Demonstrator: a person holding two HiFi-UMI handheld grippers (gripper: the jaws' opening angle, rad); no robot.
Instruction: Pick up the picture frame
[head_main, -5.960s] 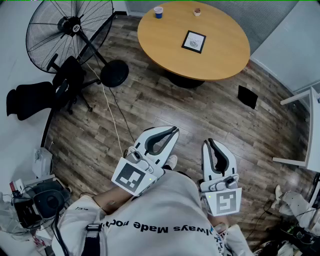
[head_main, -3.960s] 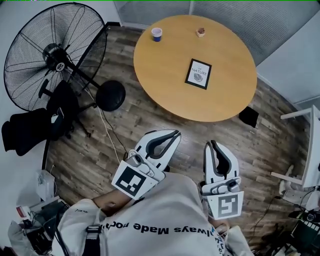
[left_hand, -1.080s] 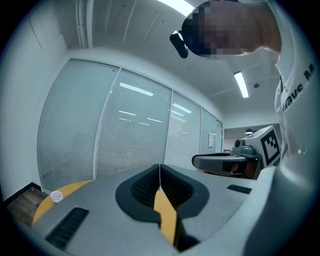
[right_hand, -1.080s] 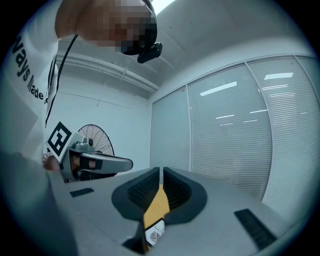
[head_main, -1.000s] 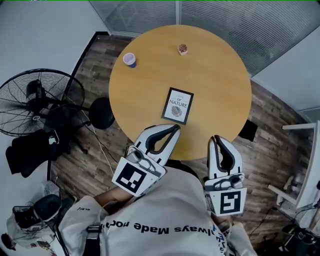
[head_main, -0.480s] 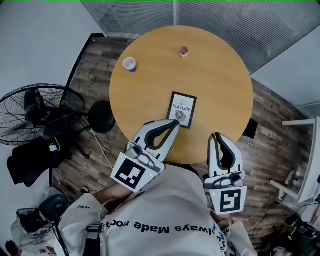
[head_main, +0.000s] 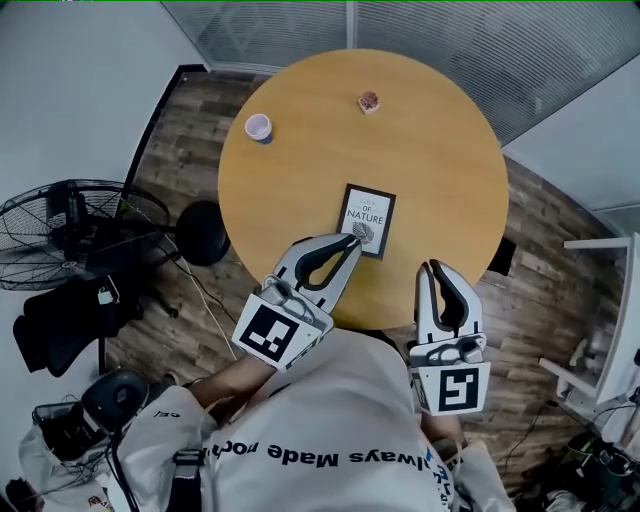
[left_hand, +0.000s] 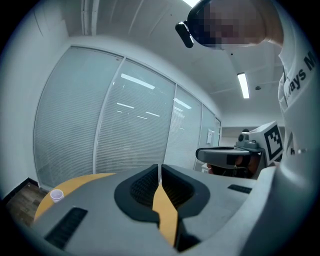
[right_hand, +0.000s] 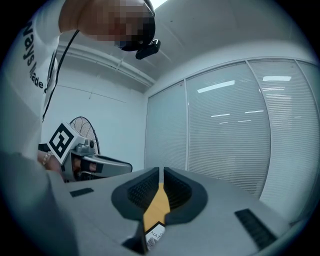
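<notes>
Picture frame (head_main: 367, 220) on table (head_main: 440, 150), cup (head_main: 259, 127) behind-left of it, fan (head_main: 80, 225) on floor left

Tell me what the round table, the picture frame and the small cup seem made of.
Table: likely wood veneer or laminate; even honey-coloured top, soft sheen. Picture frame: thin black border, plastic or painted wood, unclear; white printed sheet inside. Cup: probably paper or plastic; small, pale, thin rim.
</notes>
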